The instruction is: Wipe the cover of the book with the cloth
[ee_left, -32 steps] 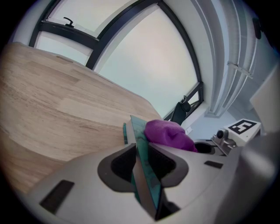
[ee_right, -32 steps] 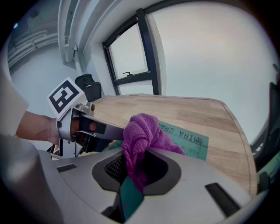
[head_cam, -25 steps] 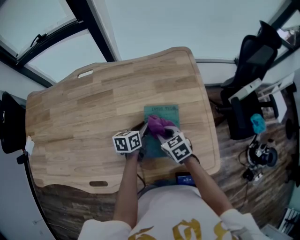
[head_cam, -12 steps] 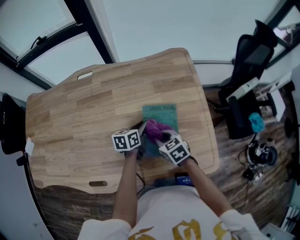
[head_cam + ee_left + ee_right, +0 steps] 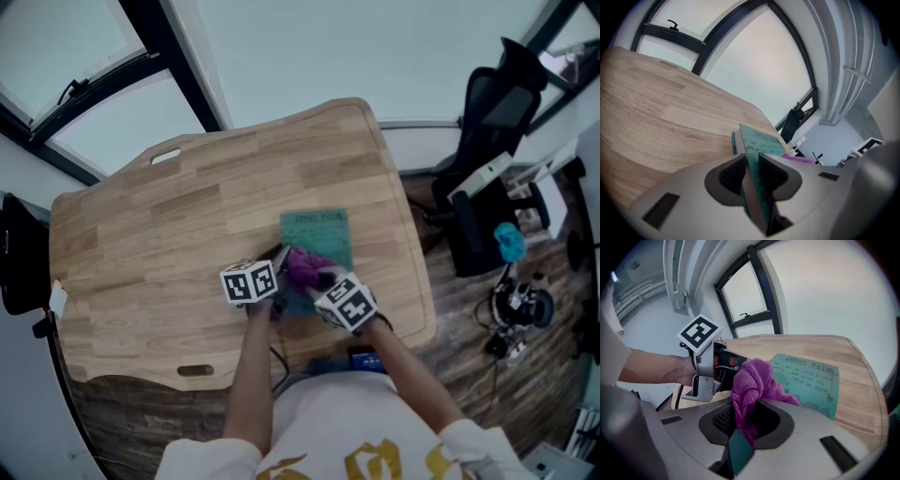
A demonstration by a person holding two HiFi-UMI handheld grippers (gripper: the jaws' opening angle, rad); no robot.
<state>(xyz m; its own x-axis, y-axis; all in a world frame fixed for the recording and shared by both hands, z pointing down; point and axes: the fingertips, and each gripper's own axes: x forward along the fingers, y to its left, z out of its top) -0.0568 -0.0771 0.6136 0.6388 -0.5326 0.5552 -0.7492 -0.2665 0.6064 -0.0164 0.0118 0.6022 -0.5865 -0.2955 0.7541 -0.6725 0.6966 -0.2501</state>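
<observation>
Book (image 5: 323, 236) with a teal cover lies flat on the right side of the wooden desk (image 5: 159, 225), close to the edge where the person stands, with its printed side up. A purple cloth (image 5: 302, 265) is bunched up on the near part of that cover and looks to be resting right on it.

The right gripper (image 5: 317, 279) has the cloth. Its jaws are pinching a fold of it, and the rest of the cloth bulges out in front of them over the book. The left gripper (image 5: 278, 255) is just beside it on the book's near left edge, and its jaws are clamped on that edge — the teal cover runs straight between them in the left gripper view.

The marker cubes on the two grippers sit close together, and the person's bare forearms come up from the bottom of the head view. Off the desk to the right there's a black office chair (image 5: 497, 103) on the wood floor, with dark window frames behind the desk.
</observation>
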